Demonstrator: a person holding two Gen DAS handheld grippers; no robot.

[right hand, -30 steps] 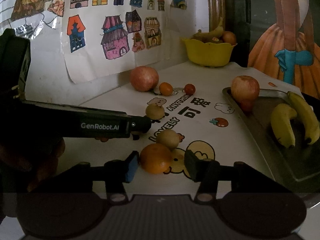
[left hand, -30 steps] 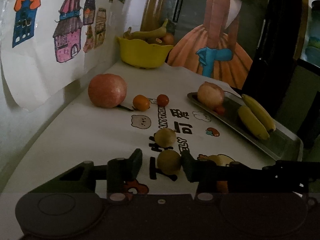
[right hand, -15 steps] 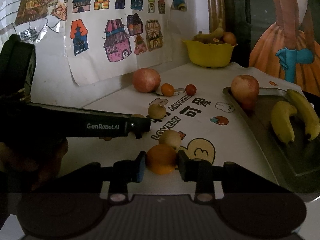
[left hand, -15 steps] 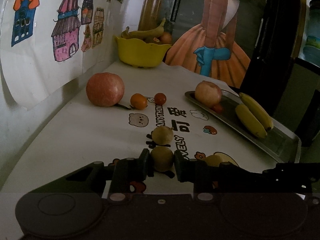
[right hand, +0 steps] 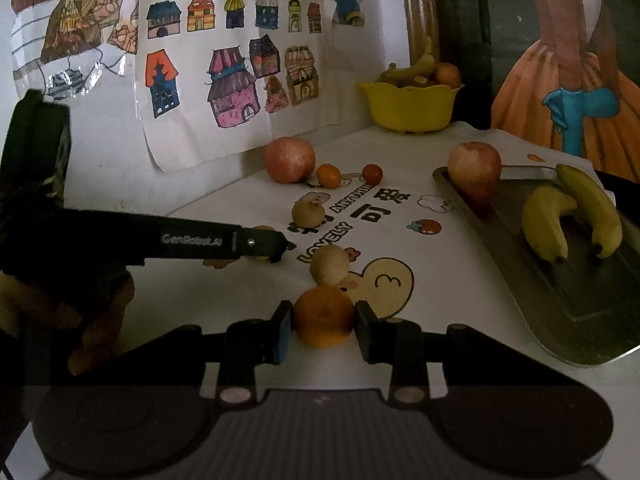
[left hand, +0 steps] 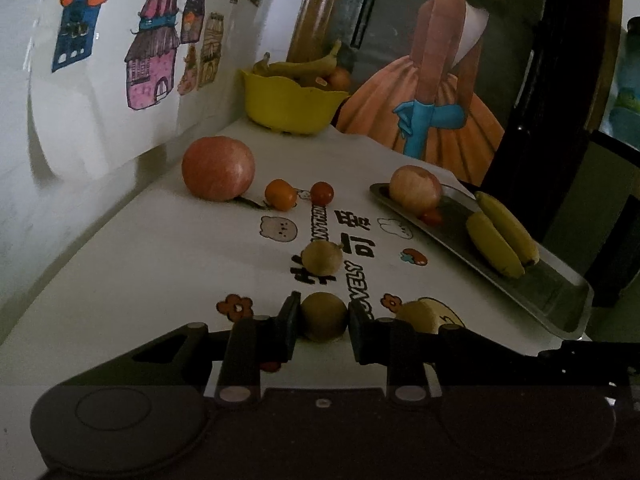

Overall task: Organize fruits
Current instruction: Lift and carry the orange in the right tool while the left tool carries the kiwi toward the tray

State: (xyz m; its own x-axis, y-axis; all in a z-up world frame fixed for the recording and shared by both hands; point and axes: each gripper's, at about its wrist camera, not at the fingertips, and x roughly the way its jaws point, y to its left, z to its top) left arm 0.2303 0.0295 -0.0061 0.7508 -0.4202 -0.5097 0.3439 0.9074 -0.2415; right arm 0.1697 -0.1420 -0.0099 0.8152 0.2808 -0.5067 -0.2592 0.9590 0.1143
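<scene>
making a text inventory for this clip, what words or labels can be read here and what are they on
"GenRobot.AI": blurred, on the left gripper's finger.
"LOVELY": on the tablecloth.
"可爱": large characters on the tablecloth.
"ANYTHIN…": on the tablecloth, end unclear.
Black characters by the brown fruit: partly hidden, unreadable.

In the right wrist view two apples are showing, one apple (right hand: 290, 159) at eleven o'clock and a second apple (right hand: 474, 176) on the single tray (right hand: 580, 312) at three o'clock. On that tray two bananas (right hand: 544, 224) are lying, and a third banana (right hand: 412, 68) is sticking out of the one yellow bowl (right hand: 408, 108) at twelve o'clock. Three brown round fruits are showing, two near the middle (right hand: 308, 212) (right hand: 328, 264) and one at six o'clock in the left wrist view (left hand: 324, 316). One orange (right hand: 324, 316) is sitting at six o'clock, with one small orange fruit (right hand: 329, 175) and two small red fruits (left hand: 322, 193) (left hand: 432, 216).
</scene>
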